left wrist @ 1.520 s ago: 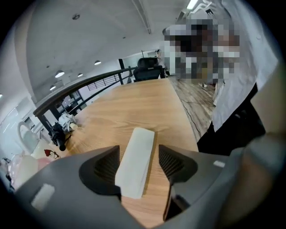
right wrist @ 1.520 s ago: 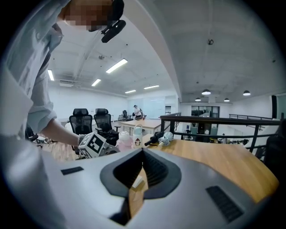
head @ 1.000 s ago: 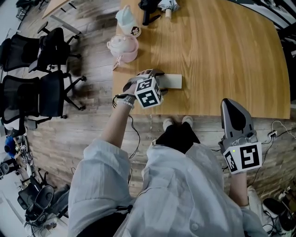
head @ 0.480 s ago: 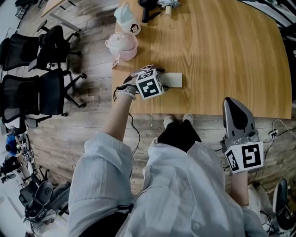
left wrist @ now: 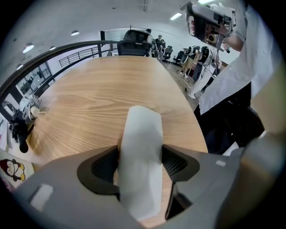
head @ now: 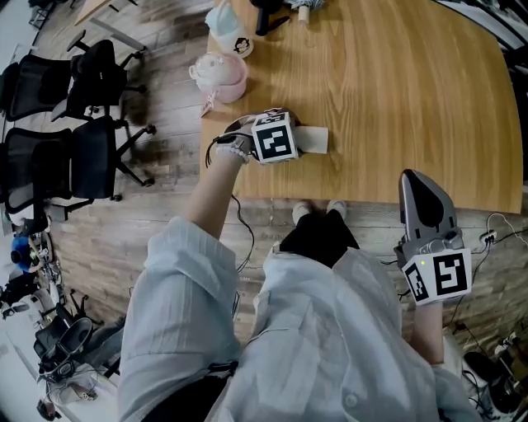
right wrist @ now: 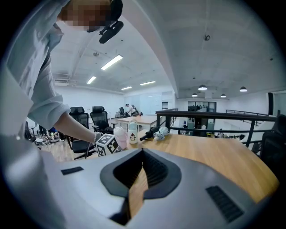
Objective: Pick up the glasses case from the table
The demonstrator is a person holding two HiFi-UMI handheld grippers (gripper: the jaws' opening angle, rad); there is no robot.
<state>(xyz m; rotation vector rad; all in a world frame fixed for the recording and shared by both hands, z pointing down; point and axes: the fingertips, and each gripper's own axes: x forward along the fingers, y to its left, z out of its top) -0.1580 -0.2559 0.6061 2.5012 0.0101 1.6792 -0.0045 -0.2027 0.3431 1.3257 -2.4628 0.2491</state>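
The white glasses case (head: 314,140) lies near the front left of the wooden table (head: 396,91). My left gripper (head: 294,140) reaches in from the table's left edge and covers the case's left end. In the left gripper view the case (left wrist: 142,134) runs lengthwise between the two jaws, and both pads press its sides, so my left gripper (left wrist: 140,163) is shut on it. My right gripper (head: 415,183) hangs off the table's front edge at the right, away from the case. Its jaws meet with nothing between them, as the right gripper view (right wrist: 142,154) shows.
A pink lidded pot (head: 221,76) and a white penguin bottle (head: 227,33) stand at the table's left edge behind the case. A black object and a folded umbrella (head: 285,10) lie at the far edge. Black office chairs (head: 74,140) stand on the floor to the left.
My left gripper has slid further over the case's end, towards the table's middle. My right gripper has stayed where it was.
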